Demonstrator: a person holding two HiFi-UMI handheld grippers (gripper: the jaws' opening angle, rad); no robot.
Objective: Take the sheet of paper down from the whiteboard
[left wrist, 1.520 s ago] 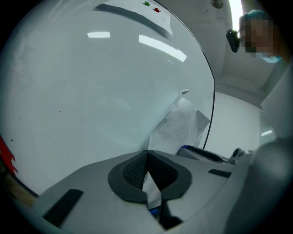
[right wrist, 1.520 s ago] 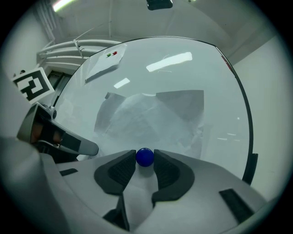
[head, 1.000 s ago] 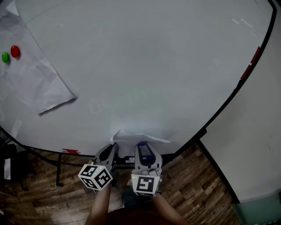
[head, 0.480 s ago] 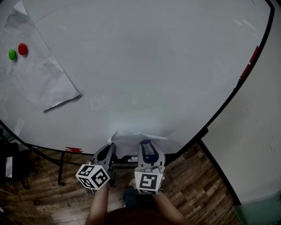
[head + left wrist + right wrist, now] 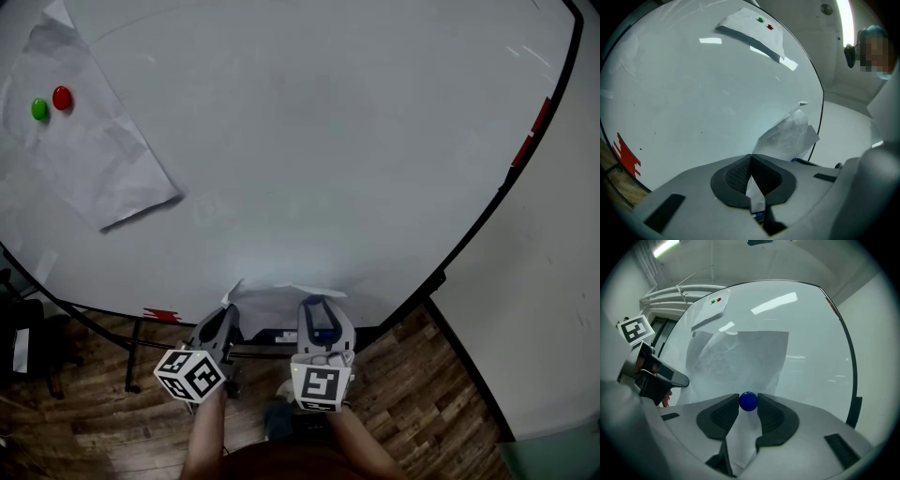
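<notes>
step: freeing the low sheet. Paper pinch + magnet grab both in place, pull-off not done yet (my read).
L gripper point(image 5: 750, 157): fingers clenched tight on the near edge of the crinkled white paper sheet point(image 5: 787, 136); paper runs between the pads and fans out twd the board.
R gripper point(image 5: 748, 403): fingers clamped on the small blue round magnet point(image 5: 748, 401), pads touching it both sides; sheet passes under them.
sheet loc: low on the big glossy whiteboard point(image 5: 328, 141), right ahead of both grippers; near edge curls off the surface, rest lies flat in R gripper view.
magnet vs board: can't tell if it's seated on the board or already off.
other stuff: 2nd white sheet point(image 5: 103, 159) upper-left on the board, pinned w/ green magnet point(image 5: 38, 109) + red magnet point(image 5: 62, 97); well apart from both grippers.
next move: prob. R pulls the magnet straight off the board while L holds its pinch and draws the sheet away. Needs a firm L grip so the paper doesn't slip or tear.
progress: approx midway, sheet not down yet.
</notes>
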